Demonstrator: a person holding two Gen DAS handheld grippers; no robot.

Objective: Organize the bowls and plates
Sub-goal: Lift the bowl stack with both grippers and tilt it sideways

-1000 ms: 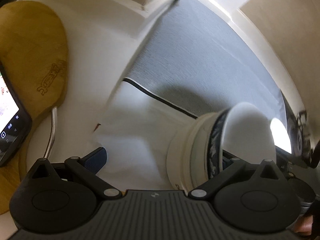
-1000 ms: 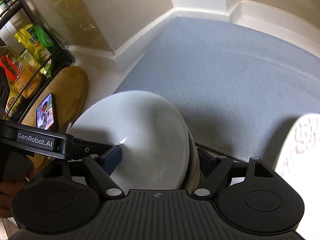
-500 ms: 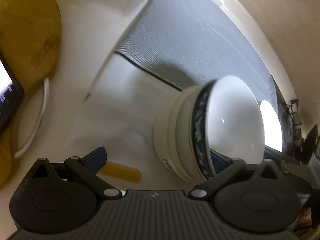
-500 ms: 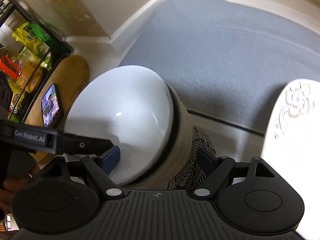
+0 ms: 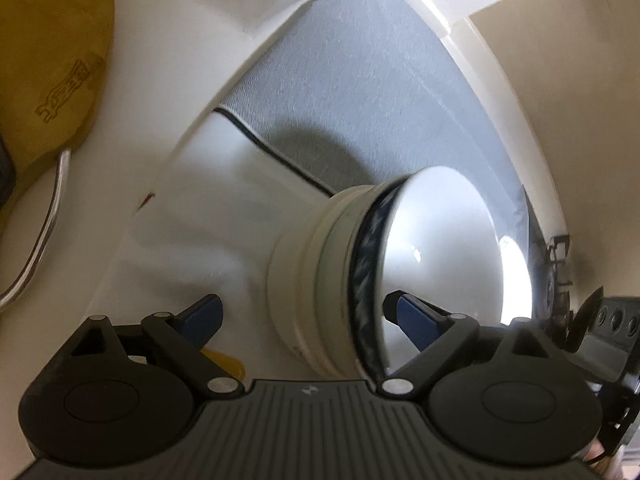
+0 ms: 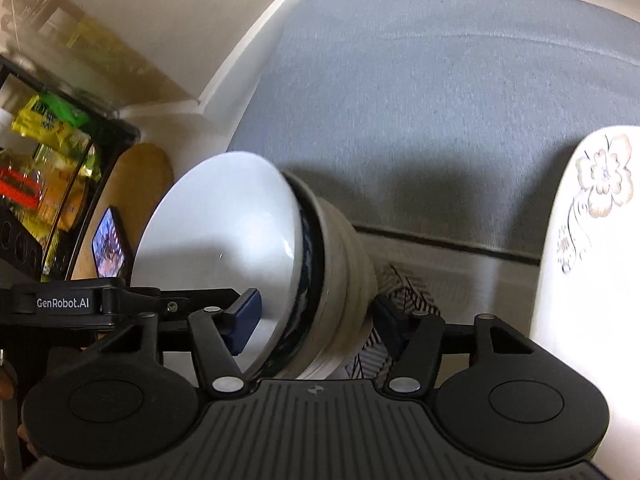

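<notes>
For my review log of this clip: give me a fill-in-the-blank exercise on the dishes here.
The bowls are nested in one ____.
The top bowl is plain ____ inside.
The plate bears a ____ pattern.
The phone lies on a wooden ____.
Missing: stack; white; flower; board.

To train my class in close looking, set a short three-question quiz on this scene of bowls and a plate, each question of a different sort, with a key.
1. Multiple choice: the innermost bowl of the stack is A white, B red, C black.
2. True or false: the plate at the right edge of the right wrist view is plain.
3. Short answer: what lit device lies by the wooden board?
Key: 1 A. 2 False: it bears a flower. 3 A phone.
</notes>
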